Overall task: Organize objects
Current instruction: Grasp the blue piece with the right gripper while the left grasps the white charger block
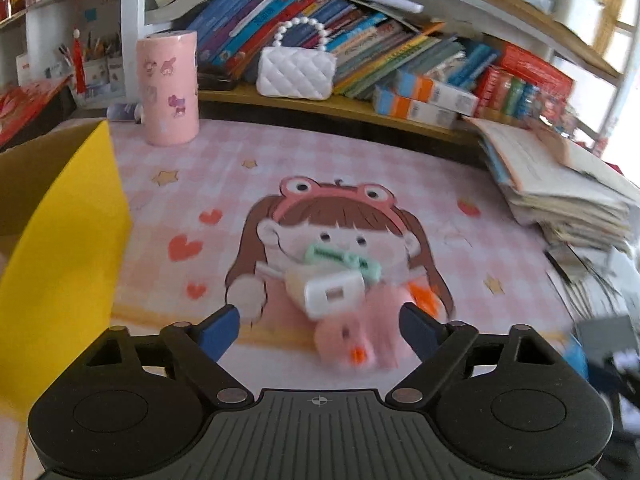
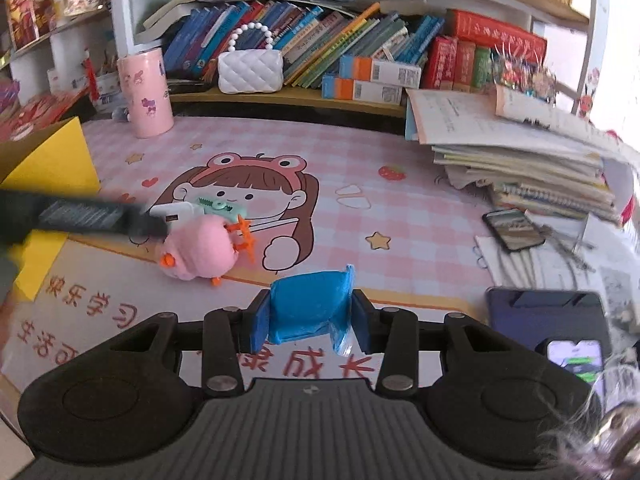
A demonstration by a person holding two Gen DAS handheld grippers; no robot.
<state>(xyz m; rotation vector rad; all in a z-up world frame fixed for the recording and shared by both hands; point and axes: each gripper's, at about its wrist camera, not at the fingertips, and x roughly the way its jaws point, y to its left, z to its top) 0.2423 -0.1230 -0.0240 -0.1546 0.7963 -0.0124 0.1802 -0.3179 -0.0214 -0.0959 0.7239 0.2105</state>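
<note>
My left gripper [image 1: 322,326] stands open low over the pink desk mat [image 1: 360,168]. A pink plush duck [image 1: 360,332] lies between and just ahead of its blue fingers, untouched by the pads. A white device [image 1: 332,292] and a mint green toy [image 1: 340,258] rest against the duck, with an orange piece [image 1: 424,296] beside it. My right gripper [image 2: 308,320] is shut on a blue crinkled packet [image 2: 308,308], held off the mat. In the right wrist view the duck [image 2: 200,248] lies to the left, with the left tool's blurred dark body [image 2: 80,212] reaching in.
A yellow-lined cardboard box [image 1: 68,240] stands at the left. At the back are a pink canister [image 1: 168,88], a white quilted handbag [image 1: 296,72] and shelved books. Stacked workbooks [image 2: 520,160], a phone [image 2: 514,228] and a second phone [image 2: 576,356] crowd the right.
</note>
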